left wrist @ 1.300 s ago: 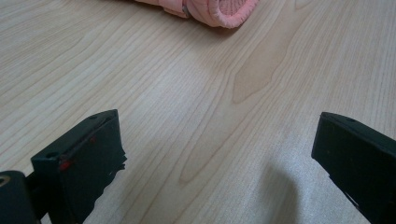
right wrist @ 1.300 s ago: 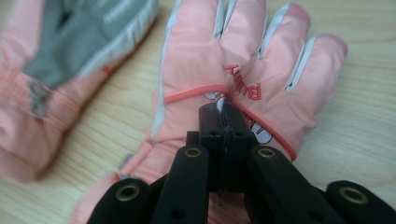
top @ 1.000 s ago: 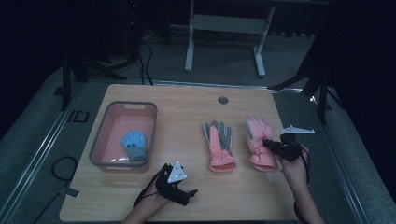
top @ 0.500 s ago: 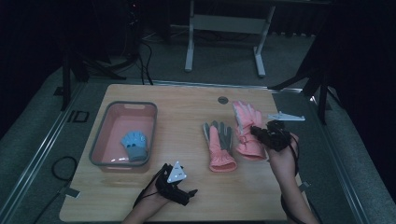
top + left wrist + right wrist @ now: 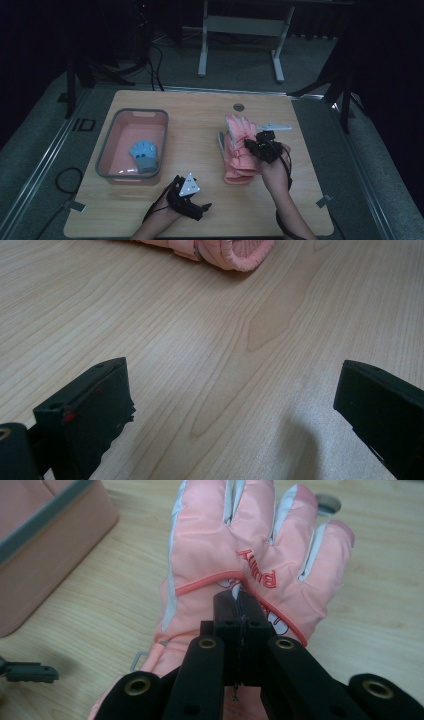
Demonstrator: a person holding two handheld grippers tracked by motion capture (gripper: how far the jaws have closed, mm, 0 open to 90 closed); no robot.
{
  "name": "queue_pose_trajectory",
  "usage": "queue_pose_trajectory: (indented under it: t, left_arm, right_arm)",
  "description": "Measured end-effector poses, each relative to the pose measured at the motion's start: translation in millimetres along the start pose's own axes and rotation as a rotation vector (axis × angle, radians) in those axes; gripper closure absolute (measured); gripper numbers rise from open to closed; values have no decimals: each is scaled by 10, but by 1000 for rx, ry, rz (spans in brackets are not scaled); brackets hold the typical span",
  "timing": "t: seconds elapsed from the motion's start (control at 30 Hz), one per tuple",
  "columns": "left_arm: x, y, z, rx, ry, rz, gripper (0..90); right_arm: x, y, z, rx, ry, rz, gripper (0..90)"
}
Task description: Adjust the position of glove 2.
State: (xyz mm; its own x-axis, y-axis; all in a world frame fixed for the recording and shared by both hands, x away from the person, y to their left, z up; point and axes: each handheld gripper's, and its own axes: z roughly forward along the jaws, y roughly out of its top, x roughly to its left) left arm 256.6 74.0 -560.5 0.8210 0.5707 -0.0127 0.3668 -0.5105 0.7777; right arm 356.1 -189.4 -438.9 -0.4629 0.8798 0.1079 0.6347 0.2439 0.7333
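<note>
So the pink glove point(image 5: 250, 545) is a padded ski type, salmon pink with pale grey strips between the fingers and red stitched lettering across the back. It's back-side up, fingers spread and pointing away, pinched at a fold of its back fabric. In the high view it sits right on top of the second pink glove point(image 5: 235, 167), which lies flat on the surface with its ribbed cuff toward the near edge.

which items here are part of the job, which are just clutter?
In play:
- right hand-held gripper, shut on the pink glove
- second pink glove underneath

Lying about:
- pink bin
- blue glove inside it
- left hand-held gripper, open, over bare table
</note>
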Motion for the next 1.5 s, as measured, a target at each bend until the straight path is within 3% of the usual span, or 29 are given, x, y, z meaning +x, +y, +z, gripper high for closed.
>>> queue_pose_trajectory:
  t: [0.07,0.23,0.57,0.7,0.77,0.93,1.0,1.2,1.33,1.43,1.5]
  left_arm:
    - [0,1,1,3,1,0,22]
    - [-3,2,3,3,1,0,22]
    - [-9,2,6,5,3,2,22]
    - [-9,3,10,7,3,-1,22]
    - [-8,3,9,5,3,-4,22]
    - [3,3,2,-4,-5,-23,22]
    - [4,6,7,-6,-7,-34,22]
    - [-1,41,-8,-24,2,-42,22]
    - [-11,128,-31,-62,22,-61,30]
    - [-2,245,-85,-81,69,-59,43]
    - [15,338,-138,-111,56,-100,43]
  right_arm:
    - [4,-45,69,9,-9,18,892]
    - [44,-153,253,47,-36,7,890]
    - [83,-305,524,73,-28,22,858]
    - [63,-317,526,67,-13,24,827]
    - [50,-314,507,56,2,19,773]
    - [-23,-289,388,-10,55,-33,482]
    - [-75,-281,322,-31,47,-51,417]
    - [-301,-270,98,-95,153,-54,181]
    - [-424,-286,24,-92,136,-87,169]
    - [-476,-304,14,-84,118,-166,151]
    - [-483,-324,-15,-104,84,-217,141]
